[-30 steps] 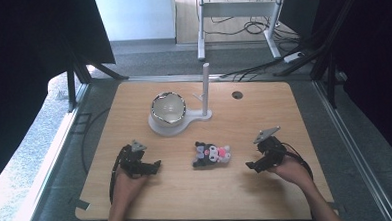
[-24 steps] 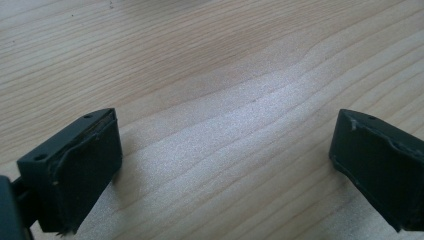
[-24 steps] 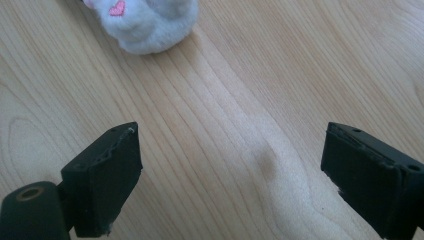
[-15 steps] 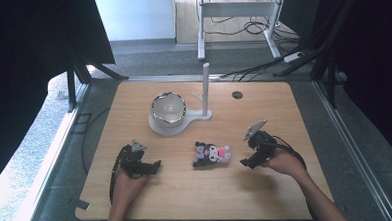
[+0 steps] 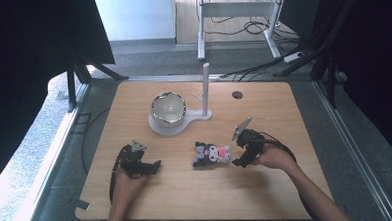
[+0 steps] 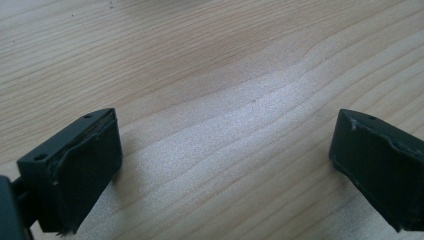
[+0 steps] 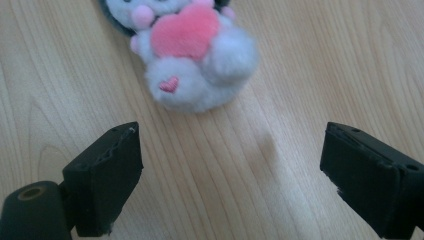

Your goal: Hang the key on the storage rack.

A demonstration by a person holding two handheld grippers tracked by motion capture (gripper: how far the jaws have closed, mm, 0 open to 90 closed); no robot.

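The plush toy [image 5: 212, 155] lay on the wooden table [image 5: 284, 116], toward the person's edge of it, and serves here as the landmark.

Well to the left of the toy, the left gripper [image 5: 141, 164] rested low on the tabletop in the person's left hand [image 5: 124, 182]. In the left gripper view its jaws stood wide apart with only bare wood grain between them. It seemed parked out of the way, taking no part for now.

Beyond the toy and slightly left of it stood a metal bowl [image 5: 168, 108] on a white base [image 5: 171, 128], with a white upright post [image 5: 205, 88] rising from that base just to the bowl's right. These sat well apart from the toy and did not block any approach to it. A small dark hole [image 5: 237, 94] showed in the table farther back and to the right.

Just to the right of the toy, the right gripper [image 5: 242, 155] pointed toward it, held in the right hand [image 5: 272, 158]. The right gripper view showed its jaws spread wide and holding nothing, with the toy's white body and pink heart [image 7: 186, 31] lying a little ahead of the tips, not yet between them. That spread and aim suggested readiness to pick the toy up. Nothing lay between gripper and toy.
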